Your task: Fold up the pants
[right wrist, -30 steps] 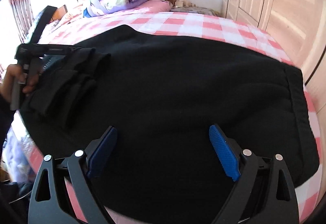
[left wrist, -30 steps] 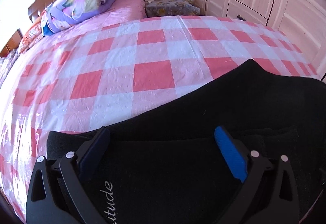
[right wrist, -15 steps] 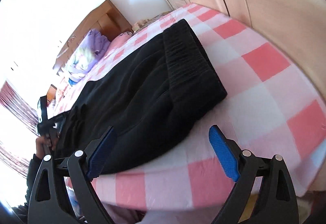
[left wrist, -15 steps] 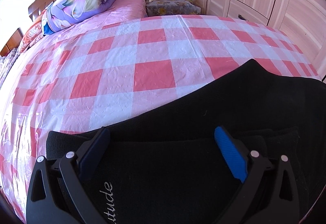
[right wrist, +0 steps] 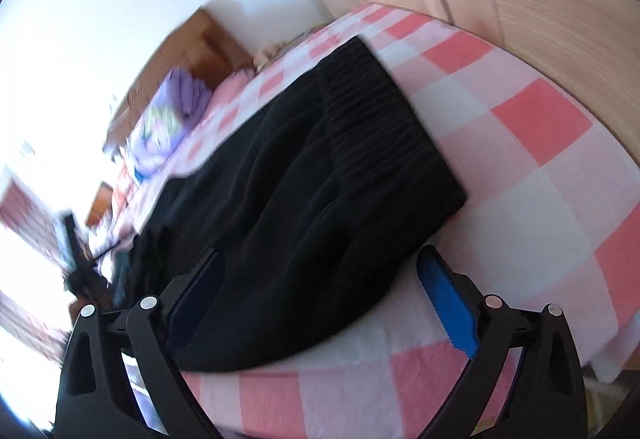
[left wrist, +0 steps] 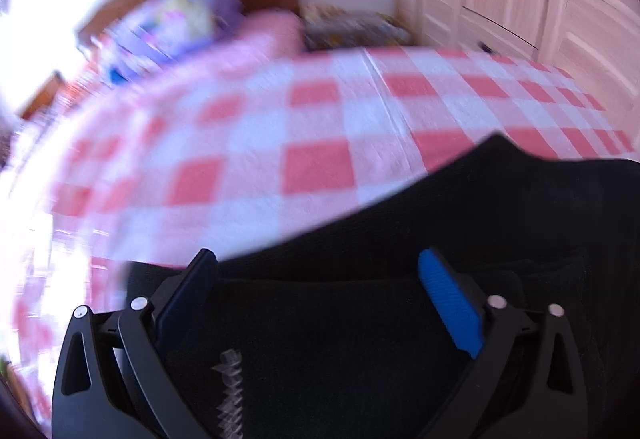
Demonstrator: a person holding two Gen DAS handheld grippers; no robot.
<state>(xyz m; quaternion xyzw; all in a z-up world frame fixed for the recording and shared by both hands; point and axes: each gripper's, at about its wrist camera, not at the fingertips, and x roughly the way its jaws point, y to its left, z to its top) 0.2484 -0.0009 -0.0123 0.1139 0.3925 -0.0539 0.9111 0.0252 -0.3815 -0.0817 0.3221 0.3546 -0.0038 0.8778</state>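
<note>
**Helper:** Where are the pants?

**Me:** The black pants (right wrist: 300,179) lie flat on the checked sheet (right wrist: 540,199). From my right hand they run from the waistband (right wrist: 384,119) at one o'clock down towards nine o'clock. My left gripper (left wrist: 317,255) is at that far end, over the leg end with the blurred print (left wrist: 230,391).

**Helper:** And the grippers?

**Me:** My right gripper (right wrist: 320,253) is spread wide and pinching nothing. Its jaws have just been opening. The near hem lies between them, one finger over cloth, the other over sheet. The left one's jaws also stand wide with cloth between, but I can't tell whether the pads press it.

**Helper:** So what makes this step go well?

**Me:** I think the right hand should bite the waistband corner at one o'clock, catching every layer. Then both hands should lift evenly, so the fold lands square and doesn't drag the sheet.
</note>
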